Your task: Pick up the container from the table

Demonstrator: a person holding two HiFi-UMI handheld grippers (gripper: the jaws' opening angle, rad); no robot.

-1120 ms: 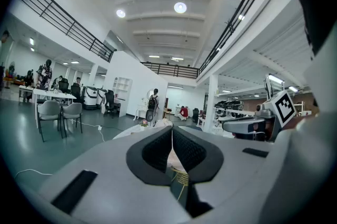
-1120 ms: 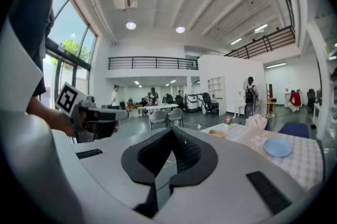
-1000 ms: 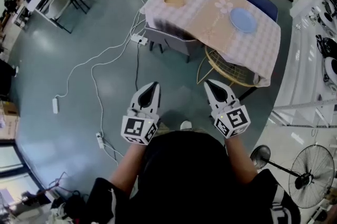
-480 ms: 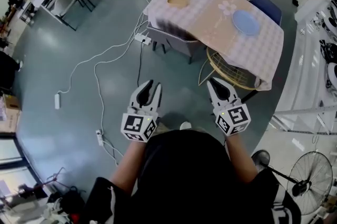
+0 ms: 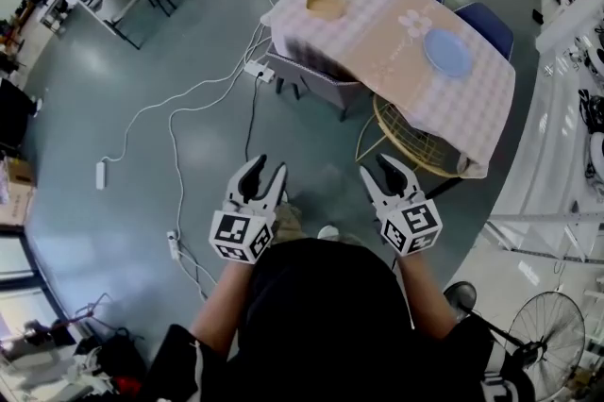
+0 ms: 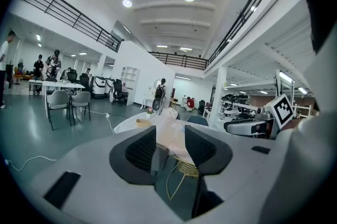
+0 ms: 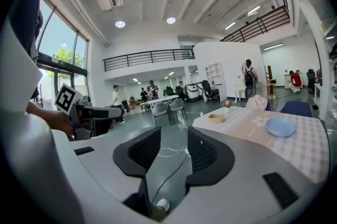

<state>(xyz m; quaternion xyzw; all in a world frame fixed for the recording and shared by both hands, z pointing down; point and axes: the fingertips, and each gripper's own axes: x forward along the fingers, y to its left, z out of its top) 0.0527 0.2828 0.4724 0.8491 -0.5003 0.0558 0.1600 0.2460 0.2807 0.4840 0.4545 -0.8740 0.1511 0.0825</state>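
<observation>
Well, the long table (image 5: 377, 37) under its pink checked cloth stands well ahead of me across the grey floor. The shallow tan container (image 5: 326, 7) sits near its far-left end, well apart from the round blue plate (image 5: 447, 53). I hold the left gripper (image 5: 267, 169) and right gripper (image 5: 376, 168) low before me. Both sets of jaws have just been opening and stand spread, with nothing between them. By my judgement nothing is done yet: approach, grasp and lift all remain.

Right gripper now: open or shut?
Open. On the right gripper the jaws have just been opening and stand apart; only floor and cable show between them, nothing held.
</observation>
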